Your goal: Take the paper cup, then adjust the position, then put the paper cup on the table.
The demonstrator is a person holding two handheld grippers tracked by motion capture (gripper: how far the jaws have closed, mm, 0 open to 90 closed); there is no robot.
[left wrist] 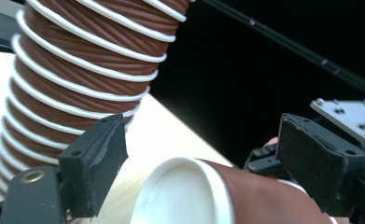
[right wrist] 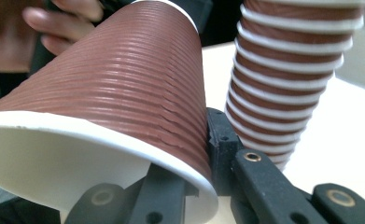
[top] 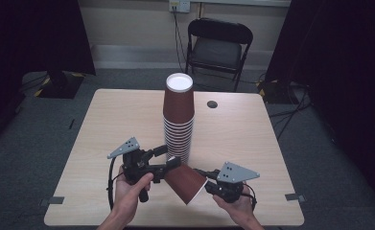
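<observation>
Brown ribbed paper, white at the rim, makes up the single cup [top: 185,181] held on its side low over the near part of the wooden bench [top: 242,139], its closed base pointing toward the left gripper [top: 168,163] and its open mouth toward the right gripper [top: 209,187]. The right gripper's jaws are clamped on the cup's rim wall, one jaw inside the mouth and the other outside against the ribbed wall, as the right gripper view [right wrist: 203,177] shows. In the left gripper view the cup's white base [left wrist: 180,196] lies between the two black jaws of the left gripper [left wrist: 194,158], which stand partly apart; the jaw on that view's right lies against the ribbed side, while a gap shows between the other jaw and the base, so the pads are not yet pressing on it from both sides. Just behind the cup stands a tall stack of inverted brown paper cups [top: 179,120], its white rims banding its lower half, near the middle of the bench. A black folding chair [top: 217,48] stands beyond the bench's far edge.
</observation>
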